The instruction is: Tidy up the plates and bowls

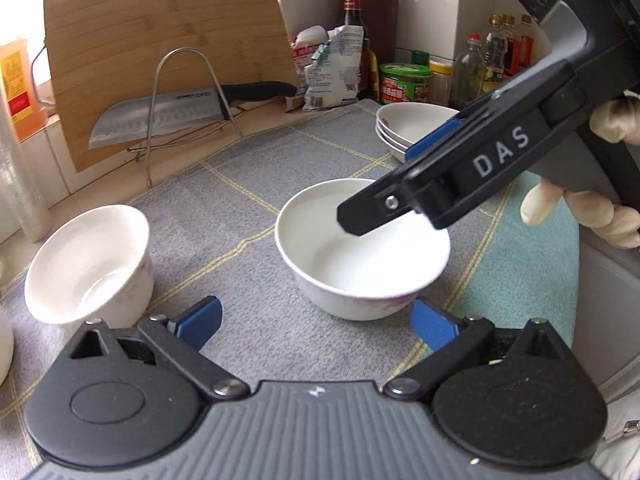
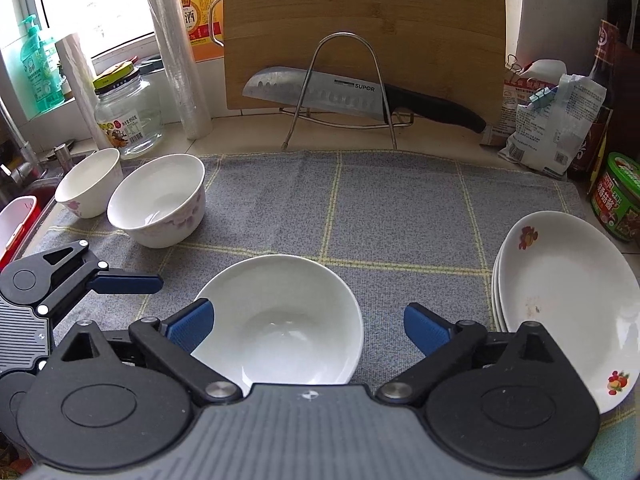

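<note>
A white bowl (image 1: 362, 252) (image 2: 280, 320) stands upright on the grey checked mat. My right gripper (image 2: 308, 328) is open and hangs over it, one blue pad inside the rim and the other outside to the right; it also shows in the left wrist view (image 1: 380, 184). My left gripper (image 1: 316, 324) is open and empty, just short of the bowl; it also shows in the right wrist view (image 2: 132, 282). A second white bowl (image 1: 90, 266) (image 2: 158, 204) and a third bowl (image 2: 90, 186) stand at the left. A stack of white plates (image 2: 564, 300) (image 1: 408, 128) sits at the right.
A bamboo cutting board (image 2: 360, 28) leans on the back wall behind a wire rack (image 2: 344, 88) holding a knife (image 2: 352, 94). A glass jar (image 2: 128, 114), wrap rolls, bags, bottles and a green tub (image 2: 620, 204) line the counter's back. A sink edge lies at far left.
</note>
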A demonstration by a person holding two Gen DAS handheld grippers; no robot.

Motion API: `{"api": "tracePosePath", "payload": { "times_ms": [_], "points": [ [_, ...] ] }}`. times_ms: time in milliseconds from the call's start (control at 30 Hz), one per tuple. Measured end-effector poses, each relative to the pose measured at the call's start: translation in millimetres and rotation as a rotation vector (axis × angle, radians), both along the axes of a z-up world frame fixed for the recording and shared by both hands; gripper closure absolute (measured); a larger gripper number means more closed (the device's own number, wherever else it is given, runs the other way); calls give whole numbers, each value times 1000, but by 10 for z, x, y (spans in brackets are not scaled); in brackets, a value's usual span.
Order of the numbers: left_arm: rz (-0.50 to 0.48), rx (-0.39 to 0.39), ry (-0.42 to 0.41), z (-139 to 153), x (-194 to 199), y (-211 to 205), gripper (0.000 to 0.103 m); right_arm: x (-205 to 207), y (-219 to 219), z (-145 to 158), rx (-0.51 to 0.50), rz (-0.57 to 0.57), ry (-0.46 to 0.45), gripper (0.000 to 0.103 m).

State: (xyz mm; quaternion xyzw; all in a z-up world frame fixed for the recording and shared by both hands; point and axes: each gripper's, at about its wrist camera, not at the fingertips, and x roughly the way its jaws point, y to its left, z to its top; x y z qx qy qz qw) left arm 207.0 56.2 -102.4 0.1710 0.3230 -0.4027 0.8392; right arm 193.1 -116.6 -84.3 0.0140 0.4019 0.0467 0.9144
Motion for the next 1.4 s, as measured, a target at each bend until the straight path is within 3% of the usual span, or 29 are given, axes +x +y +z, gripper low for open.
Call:
{"api": "tracePosePath", "payload": {
  "times_ms": [200, 400, 600, 833, 1100, 1400],
  "points": [
    [122, -28, 28, 73, -26, 498, 1, -81, 211, 91, -13, -33, -32, 0],
    [140, -9, 63, 45, -37, 888, 1, -47, 523, 84, -13, -31, -24, 0],
    [203, 4, 11, 90, -14, 1104, 1, 39, 818, 75, -14, 24, -2, 0],
    [282, -18, -25, 106, 67, 1093, 1, 284, 920, 97, -67, 170, -29, 0],
    [412, 16, -66, 141, 166, 903, 1, 665, 827, 90, -29, 298, -20, 0],
    [445, 6, -85, 95, 386, 850, 1, 878, 856, 157, -36, 341, -25, 0]
  ]
}}
